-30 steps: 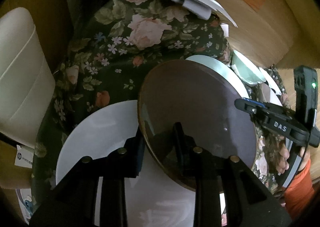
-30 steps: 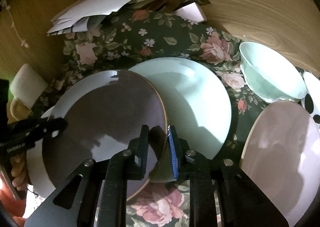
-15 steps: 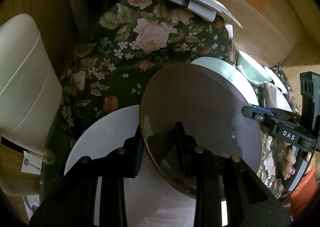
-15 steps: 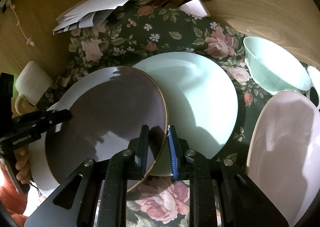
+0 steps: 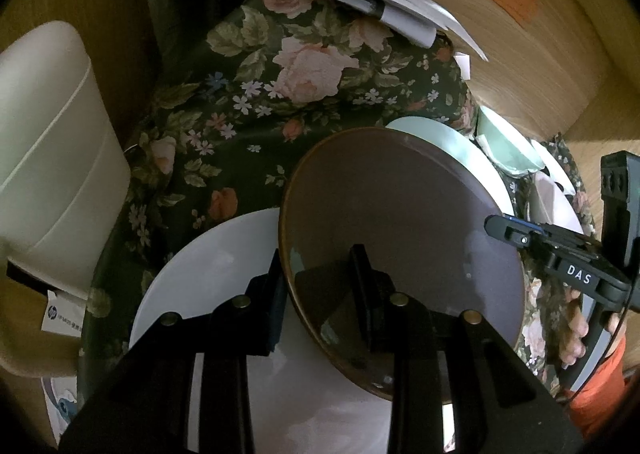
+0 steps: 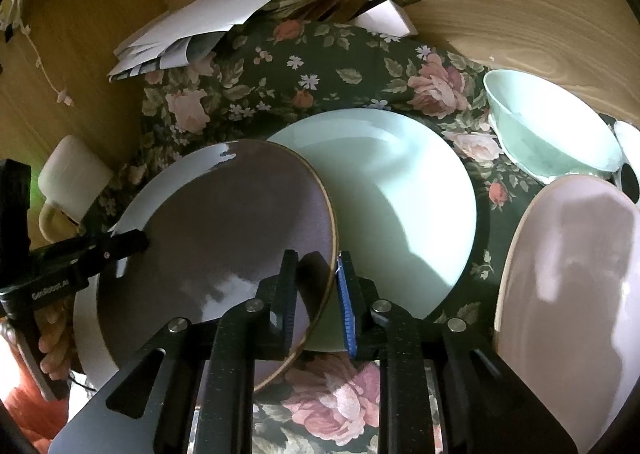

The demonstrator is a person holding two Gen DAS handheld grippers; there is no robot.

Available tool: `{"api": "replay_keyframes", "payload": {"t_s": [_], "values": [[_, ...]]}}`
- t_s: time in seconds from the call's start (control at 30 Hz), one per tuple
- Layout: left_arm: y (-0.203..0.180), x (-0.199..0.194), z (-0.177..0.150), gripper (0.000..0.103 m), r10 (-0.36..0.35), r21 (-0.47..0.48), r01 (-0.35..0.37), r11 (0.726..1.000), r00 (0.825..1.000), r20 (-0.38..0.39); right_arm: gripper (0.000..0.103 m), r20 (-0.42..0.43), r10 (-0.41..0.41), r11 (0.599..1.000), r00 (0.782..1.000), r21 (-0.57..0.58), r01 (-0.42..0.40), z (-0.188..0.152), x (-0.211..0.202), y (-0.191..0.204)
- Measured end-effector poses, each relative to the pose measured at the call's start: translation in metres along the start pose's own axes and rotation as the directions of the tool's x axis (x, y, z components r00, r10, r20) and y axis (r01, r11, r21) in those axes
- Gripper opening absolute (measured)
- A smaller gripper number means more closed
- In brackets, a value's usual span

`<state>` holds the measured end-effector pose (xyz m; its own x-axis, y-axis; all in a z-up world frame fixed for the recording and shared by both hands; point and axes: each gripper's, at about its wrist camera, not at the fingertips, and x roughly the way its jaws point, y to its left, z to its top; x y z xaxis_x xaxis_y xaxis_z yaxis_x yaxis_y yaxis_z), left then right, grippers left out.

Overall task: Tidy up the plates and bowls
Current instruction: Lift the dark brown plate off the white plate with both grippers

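Nothing shifted: both tongs, left (image 5: 320, 294) & right (image 6: 316, 294), clamped on brown plate (image 5: 400, 238) rim.

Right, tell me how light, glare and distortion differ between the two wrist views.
Left wrist view: dim overall, the brown plate nearly matte with only faint sheen, the white plate grey in shade; fisheye bends the wooden wall. Right wrist view: brighter, white glare patches on the same brown plate, a hard shadow across the mint plate, dark vignette at the corners.

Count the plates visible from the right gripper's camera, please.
4: brown plate held at two edges, white plate beneath it, mint plate right of it, pink plate far right. Others may be hidden.
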<state>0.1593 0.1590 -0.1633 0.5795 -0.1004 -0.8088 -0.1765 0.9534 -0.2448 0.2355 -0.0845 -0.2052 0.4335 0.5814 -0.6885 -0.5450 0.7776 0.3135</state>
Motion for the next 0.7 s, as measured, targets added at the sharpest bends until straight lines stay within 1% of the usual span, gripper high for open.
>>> {"api": "replay_keyframes", "payload": {"t_s": [0.13, 0.4, 0.7], "values": [[-0.004, -0.003, -0.004, 0.030, 0.003, -0.003, -0.003, 1.000, 1.000, 0.002, 0.017, 0.017, 0.010, 1.000, 1.000, 0.028, -0.010, -0.002, -0.006, -0.005], [-0.015, -0.012, -0.007, 0.030, -0.007, 0.011, 0.006, 1.000, 1.000, 0.019, 0.018, 0.059, 0.005, 0.999, 0.998, 0.037, -0.007, -0.007, -0.023, -0.010], [-0.026, -0.016, -0.010, 0.030, -0.021, 0.014, 0.021, 1.000, 1.000, 0.022, 0.018, 0.081, -0.012, 0.999, 0.997, 0.047, 0.008, -0.015, -0.035, -0.013]]}}
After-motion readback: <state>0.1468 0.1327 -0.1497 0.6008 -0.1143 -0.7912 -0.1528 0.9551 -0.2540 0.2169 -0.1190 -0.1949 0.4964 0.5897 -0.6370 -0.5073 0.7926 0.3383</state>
